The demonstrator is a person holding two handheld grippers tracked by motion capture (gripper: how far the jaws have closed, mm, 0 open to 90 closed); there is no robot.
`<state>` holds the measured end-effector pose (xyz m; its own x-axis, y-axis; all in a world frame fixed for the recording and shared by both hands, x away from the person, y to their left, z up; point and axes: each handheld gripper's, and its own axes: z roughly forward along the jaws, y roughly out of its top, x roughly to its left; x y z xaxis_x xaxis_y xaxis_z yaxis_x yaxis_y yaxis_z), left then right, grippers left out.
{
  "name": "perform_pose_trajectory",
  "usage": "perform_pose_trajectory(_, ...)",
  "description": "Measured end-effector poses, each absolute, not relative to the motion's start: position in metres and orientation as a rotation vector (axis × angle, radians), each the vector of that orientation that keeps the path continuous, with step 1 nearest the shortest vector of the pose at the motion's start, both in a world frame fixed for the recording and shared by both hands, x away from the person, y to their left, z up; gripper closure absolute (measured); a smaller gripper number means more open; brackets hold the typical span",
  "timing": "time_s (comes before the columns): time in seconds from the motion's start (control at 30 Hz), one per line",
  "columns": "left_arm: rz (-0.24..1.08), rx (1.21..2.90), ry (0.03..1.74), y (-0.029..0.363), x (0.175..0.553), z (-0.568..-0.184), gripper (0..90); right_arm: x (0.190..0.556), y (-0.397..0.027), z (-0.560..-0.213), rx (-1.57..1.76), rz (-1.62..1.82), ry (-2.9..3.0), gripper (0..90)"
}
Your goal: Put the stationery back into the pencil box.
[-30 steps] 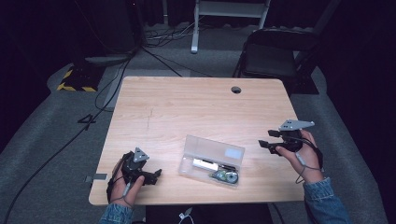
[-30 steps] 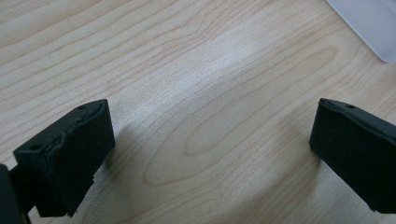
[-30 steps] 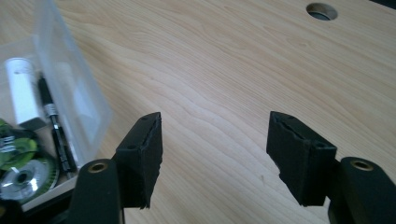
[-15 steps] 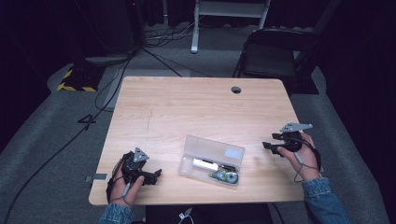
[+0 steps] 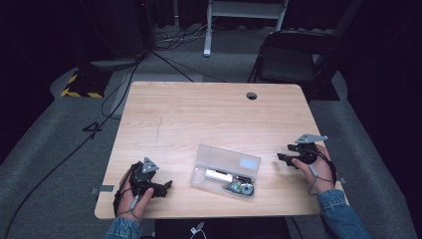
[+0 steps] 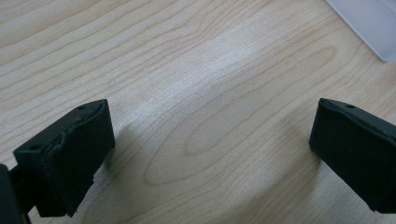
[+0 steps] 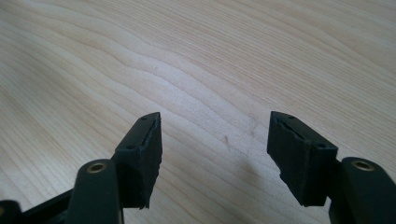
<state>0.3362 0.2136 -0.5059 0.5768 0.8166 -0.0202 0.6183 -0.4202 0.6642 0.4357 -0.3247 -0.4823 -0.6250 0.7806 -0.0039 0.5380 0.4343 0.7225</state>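
I hold my left gripper [image 5: 166, 185] low over the tabletop [image 5: 209, 114] near its front left corner, my hand [image 5: 133, 191] wrapped round its body, and its jaws stand wide apart with nothing but bare wood between them; in the left gripper view a corner of the clear plastic case [image 6: 373, 23] shows at the far right, well off from the jaws. That case [image 5: 226, 171] lies closed and flat near the front edge of the tabletop, about midway between my two grippers and touched by neither, turned a little askew to the edge. Through its lid I can see a white oblong piece [image 5: 219, 175] and, toward its front right corner, a small round part [image 5: 239, 187] that I cannot make out clearly. My right gripper [image 5: 281, 158] sits close above the wood near the right edge, pointing toward the case, the grey three-cornered plate [image 5: 311, 139] on top. Its jaws are also parted, with only wood grain between them in the right gripper view, and they grip nothing.
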Motion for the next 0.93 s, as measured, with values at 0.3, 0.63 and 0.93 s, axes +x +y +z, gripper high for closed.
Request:
perform_pose_trajectory(0.3,0.408,2.178,1.138,0.214,0.336,-0.506,0.4,0.438,-0.324,-0.494,1.164,0.988,2.385,33.9)
perform_pose_trajectory(0.63,0.408,2.177,1.138,0.214,0.336,-0.506,0.4,0.44,-0.32,-0.504,1.128,1.017,2.34,13.5)
perform_pose_trajectory(0.93,0.408,2.177,1.138,0.214,0.336,-0.506,0.4,0.44,-0.319,-0.504,1.128,1.016,2.343,12.5)
